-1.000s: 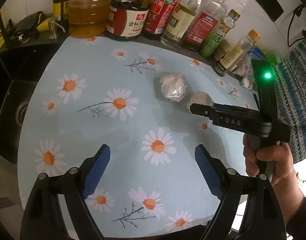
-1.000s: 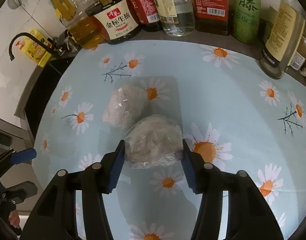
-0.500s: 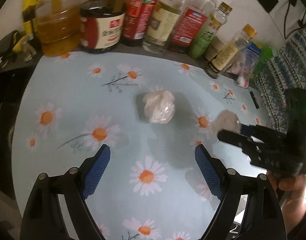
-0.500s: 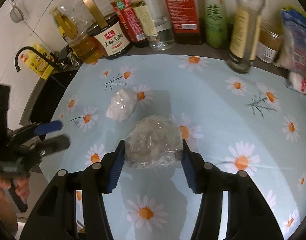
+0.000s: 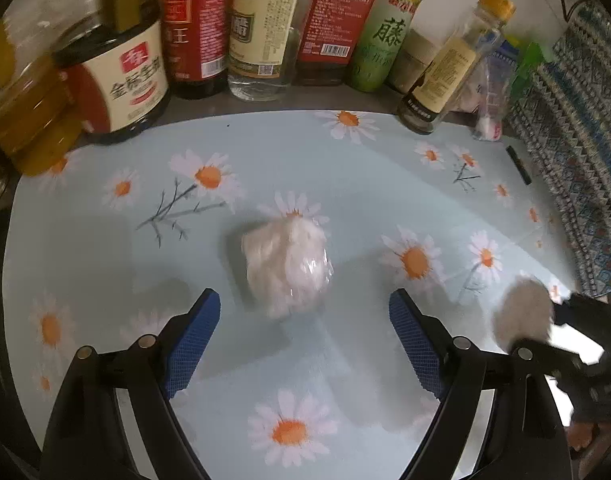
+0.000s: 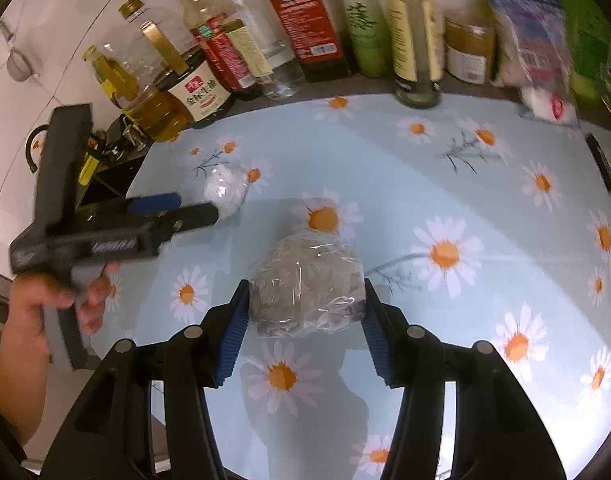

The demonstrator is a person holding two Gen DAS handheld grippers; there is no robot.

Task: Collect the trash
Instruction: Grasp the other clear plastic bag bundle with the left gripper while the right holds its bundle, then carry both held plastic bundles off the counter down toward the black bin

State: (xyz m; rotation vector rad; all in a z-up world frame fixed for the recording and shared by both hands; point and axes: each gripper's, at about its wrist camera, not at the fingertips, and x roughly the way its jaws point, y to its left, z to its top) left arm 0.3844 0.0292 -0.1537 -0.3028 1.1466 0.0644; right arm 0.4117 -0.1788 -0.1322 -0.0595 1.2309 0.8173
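A white crumpled plastic-wrapped trash ball lies on the daisy-print tablecloth. My left gripper is open, its blue pads just short of this ball. The ball also shows in the right wrist view, at the left gripper's tips. My right gripper is shut on a grey crumpled trash ball and holds it above the cloth. That ball shows blurred in the left wrist view.
A row of sauce and oil bottles stands along the back edge. A plastic bag of small items sits at the back right. A black pen-like object lies near the right edge. A dark sink lies to the left.
My right gripper has lifted the grey ball off the cloth and drawn back to the right. My left gripper has moved forward up to the white ball.
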